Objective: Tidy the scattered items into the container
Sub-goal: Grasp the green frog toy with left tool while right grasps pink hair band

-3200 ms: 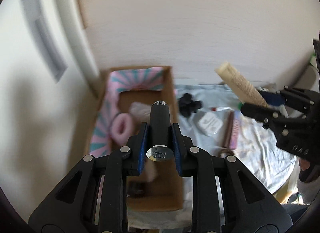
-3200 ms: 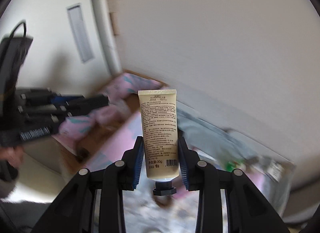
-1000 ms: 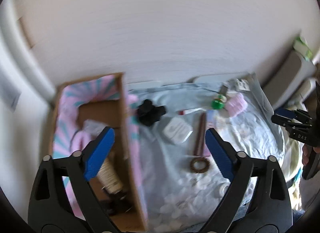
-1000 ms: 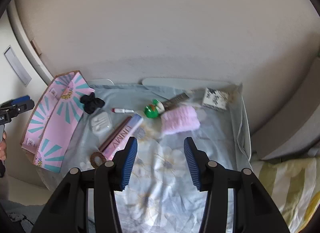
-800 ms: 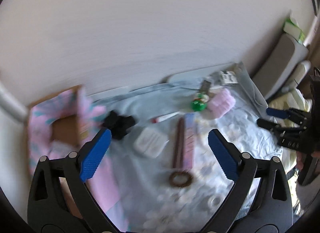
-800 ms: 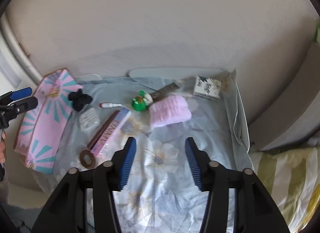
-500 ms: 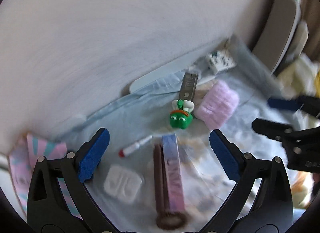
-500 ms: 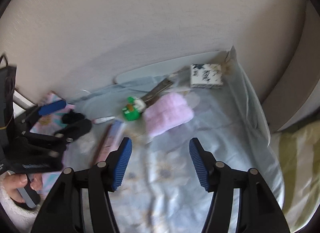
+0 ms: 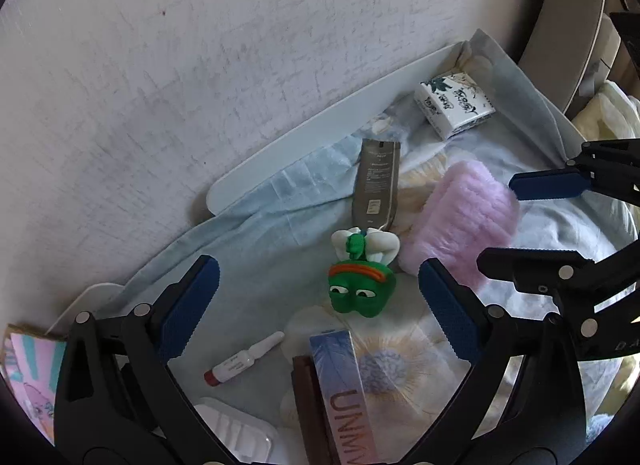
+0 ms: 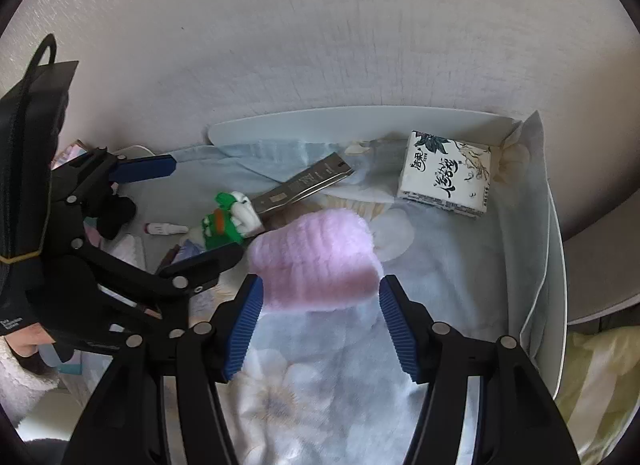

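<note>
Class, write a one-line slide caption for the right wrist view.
Open right hand-held gripper straddles a fluffy pink cloth on the floral sheet, without gripping it.

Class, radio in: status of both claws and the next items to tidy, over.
Left claw open, above green frog toy. Right claw open, jaws just widened, straddling pink fluffy cloth, no pinch yet. Grey tube lies behind the frog; path clear.

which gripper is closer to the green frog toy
Left. The left gripper hangs open right over the frog toy; the right gripper is off to the side, open around the pink cloth.
</note>
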